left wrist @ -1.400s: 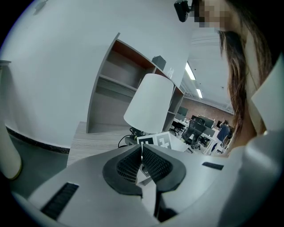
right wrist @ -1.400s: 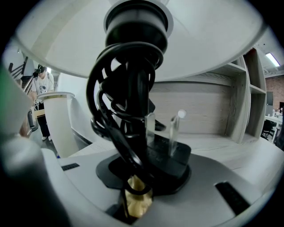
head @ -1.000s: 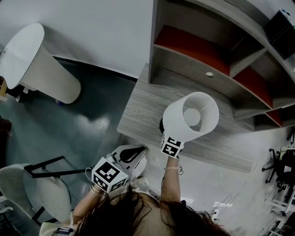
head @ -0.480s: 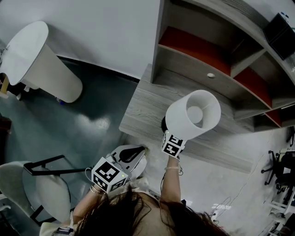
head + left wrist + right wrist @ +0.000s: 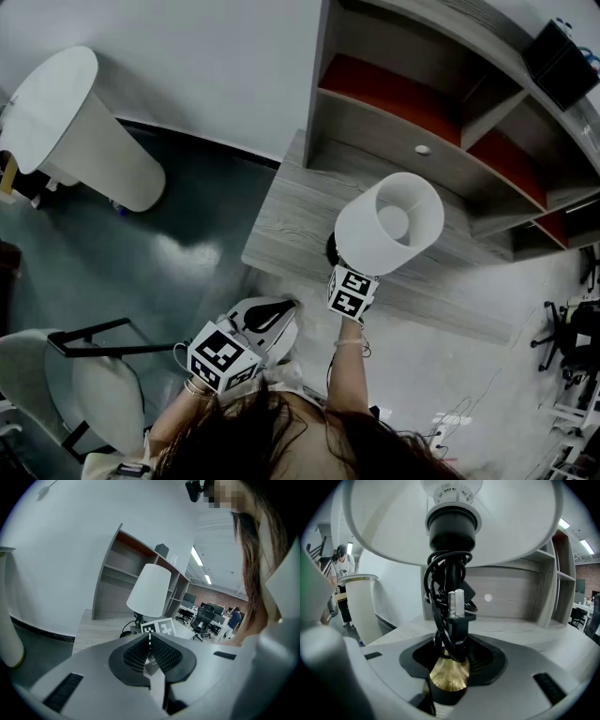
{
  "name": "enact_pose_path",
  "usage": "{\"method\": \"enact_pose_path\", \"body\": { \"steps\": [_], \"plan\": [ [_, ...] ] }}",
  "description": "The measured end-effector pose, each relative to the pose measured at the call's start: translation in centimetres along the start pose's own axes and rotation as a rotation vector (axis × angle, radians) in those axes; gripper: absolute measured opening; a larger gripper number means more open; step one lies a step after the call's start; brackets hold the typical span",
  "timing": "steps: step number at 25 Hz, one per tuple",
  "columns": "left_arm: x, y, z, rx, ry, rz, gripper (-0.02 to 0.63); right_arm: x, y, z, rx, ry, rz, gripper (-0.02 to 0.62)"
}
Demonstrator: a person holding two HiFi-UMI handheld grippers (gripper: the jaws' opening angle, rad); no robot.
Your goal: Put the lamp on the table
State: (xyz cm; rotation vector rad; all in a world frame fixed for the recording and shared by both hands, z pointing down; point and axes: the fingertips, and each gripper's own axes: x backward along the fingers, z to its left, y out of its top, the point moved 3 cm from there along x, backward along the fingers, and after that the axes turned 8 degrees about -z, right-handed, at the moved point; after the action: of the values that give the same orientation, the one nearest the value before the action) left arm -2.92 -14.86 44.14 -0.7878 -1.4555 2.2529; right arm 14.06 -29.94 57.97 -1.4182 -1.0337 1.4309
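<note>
The lamp, with a white shade [image 5: 389, 225], stands upright over the front part of the grey wooden desk [image 5: 291, 211]. In the right gripper view I see the shade [image 5: 450, 522] from below, a black cord [image 5: 449, 592] wound round the stem, and a brass foot [image 5: 449, 673]. My right gripper [image 5: 345, 277] sits at the lamp's foot. Its jaws are opening, with the brass foot between them and a gap on each side. My left gripper [image 5: 274, 317] hangs low in front of the desk, shut and empty [image 5: 150, 651]. From there the lamp [image 5: 149, 595] shows on the desk.
A shelf unit with red back panels [image 5: 422, 103] rises from the desk's rear. A tall white pedestal [image 5: 80, 131] stands on the floor at the left, and a grey chair [image 5: 89, 384] at the lower left. Office chairs and desks [image 5: 206, 616] are further off.
The lamp shade has shifted slightly up the picture. The right gripper's marker cube stays at the lamp's foot and the left gripper has not moved.
</note>
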Motion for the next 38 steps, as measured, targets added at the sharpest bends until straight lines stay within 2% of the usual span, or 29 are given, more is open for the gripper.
{"method": "enact_pose_path", "body": {
  "steps": [16, 38],
  "plan": [
    [1.5, -0.8, -1.3, -0.002, -0.014, -0.009, 0.018, 2.5, -1.1, 0.2, -0.03, -0.027, 0.028, 0.141],
    [4.2, -2.1, -5.9, -0.03, -0.012, -0.058, 0.018, 8.1, -1.8, 1.3, -0.006, 0.011, 0.02, 0.138]
  ]
}}
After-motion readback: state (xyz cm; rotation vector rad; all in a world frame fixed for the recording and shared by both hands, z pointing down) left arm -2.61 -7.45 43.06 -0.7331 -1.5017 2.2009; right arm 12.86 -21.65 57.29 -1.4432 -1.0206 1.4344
